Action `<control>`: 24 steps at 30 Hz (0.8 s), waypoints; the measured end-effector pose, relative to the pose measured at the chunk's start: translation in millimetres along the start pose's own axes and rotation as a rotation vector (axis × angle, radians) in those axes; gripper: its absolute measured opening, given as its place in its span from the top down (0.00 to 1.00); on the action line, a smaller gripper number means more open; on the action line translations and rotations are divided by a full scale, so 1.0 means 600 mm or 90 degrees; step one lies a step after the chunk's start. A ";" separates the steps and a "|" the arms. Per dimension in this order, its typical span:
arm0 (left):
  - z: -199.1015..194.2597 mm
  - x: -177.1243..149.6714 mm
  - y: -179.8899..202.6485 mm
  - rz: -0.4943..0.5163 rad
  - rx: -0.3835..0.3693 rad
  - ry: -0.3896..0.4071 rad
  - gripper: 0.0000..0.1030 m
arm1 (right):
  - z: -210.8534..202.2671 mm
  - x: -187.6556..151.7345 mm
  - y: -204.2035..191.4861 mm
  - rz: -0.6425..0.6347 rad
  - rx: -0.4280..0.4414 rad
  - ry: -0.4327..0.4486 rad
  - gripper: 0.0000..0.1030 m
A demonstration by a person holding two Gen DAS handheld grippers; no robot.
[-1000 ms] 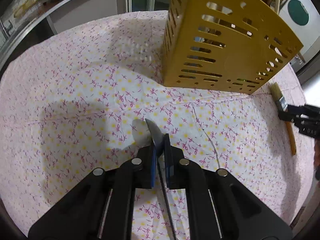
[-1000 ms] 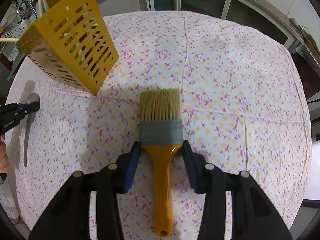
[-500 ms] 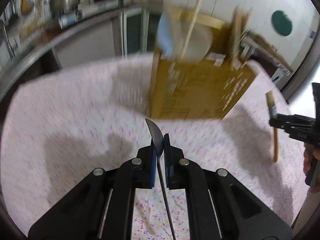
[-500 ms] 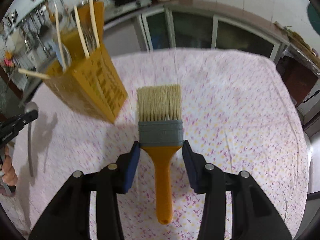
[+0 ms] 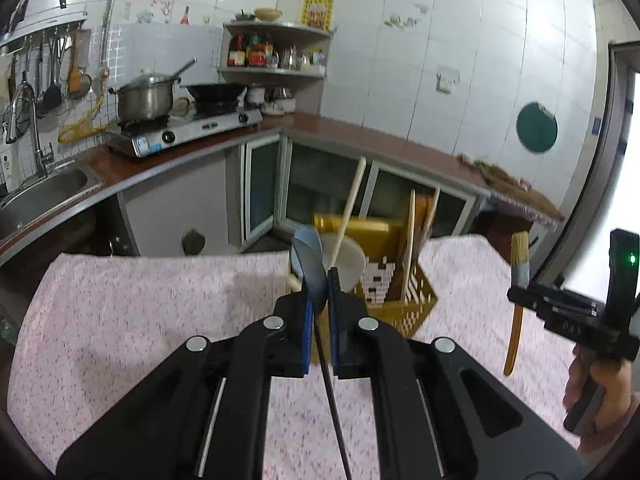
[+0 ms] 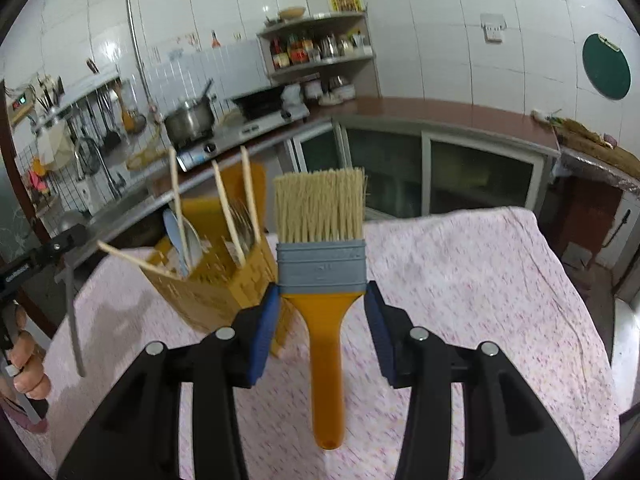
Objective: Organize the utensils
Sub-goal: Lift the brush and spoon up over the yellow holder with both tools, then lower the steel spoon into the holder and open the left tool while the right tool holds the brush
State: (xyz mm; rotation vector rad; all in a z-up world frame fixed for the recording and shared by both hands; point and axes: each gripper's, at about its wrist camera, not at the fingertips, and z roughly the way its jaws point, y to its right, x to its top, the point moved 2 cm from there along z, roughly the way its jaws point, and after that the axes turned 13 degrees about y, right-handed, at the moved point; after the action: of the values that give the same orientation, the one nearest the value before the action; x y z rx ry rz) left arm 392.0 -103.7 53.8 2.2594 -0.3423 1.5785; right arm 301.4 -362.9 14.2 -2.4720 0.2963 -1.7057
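- The left gripper is clamping a metal spoon at the neck, fingers pressed together on it; the bowl is standing above the fingertips at frame centre and the thin handle is trailing down toward the lower edge.
- The right gripper is gripping a pastry brush just below its grey ferrule, pads closed on both sides of the orange handle, pale bristles pointing up, handle end hanging free.
- The yellow slotted utensil caddy is sitting on the floral tablecloth, directly beyond the spoon in the left view and at centre left in the right view.
- The caddy is already holding wooden chopsticks, a white ladle-like piece and other cutlery; its compartments cannot be told apart from here.
- Judgement: both utensils are being carried toward the caddy, and insertion is not yet done.
- Recommendation: each item should be turned handle-down over a free opening, lowered clear of the leaning chopsticks, and let go only once its handle is inside.
- Risk: two arms converging on one caddy may be colliding or tipping it; going one at a time is advisable.
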 end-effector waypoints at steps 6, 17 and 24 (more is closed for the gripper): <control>0.012 0.042 -0.009 -0.033 -0.019 0.063 0.95 | 0.003 0.039 -0.028 0.017 0.023 0.073 0.58; 0.066 0.093 0.023 0.006 -0.040 0.146 0.95 | 0.060 0.086 -0.078 0.052 0.061 0.157 0.58; 0.103 0.090 0.021 0.034 -0.031 0.180 0.95 | 0.071 0.086 -0.086 0.047 0.060 0.186 0.58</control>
State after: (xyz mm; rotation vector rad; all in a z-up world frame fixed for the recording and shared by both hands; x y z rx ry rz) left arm 458.5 -140.9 87.2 1.9701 -0.3612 1.8658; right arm 363.7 -325.1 57.1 -2.1179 0.3221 -1.9989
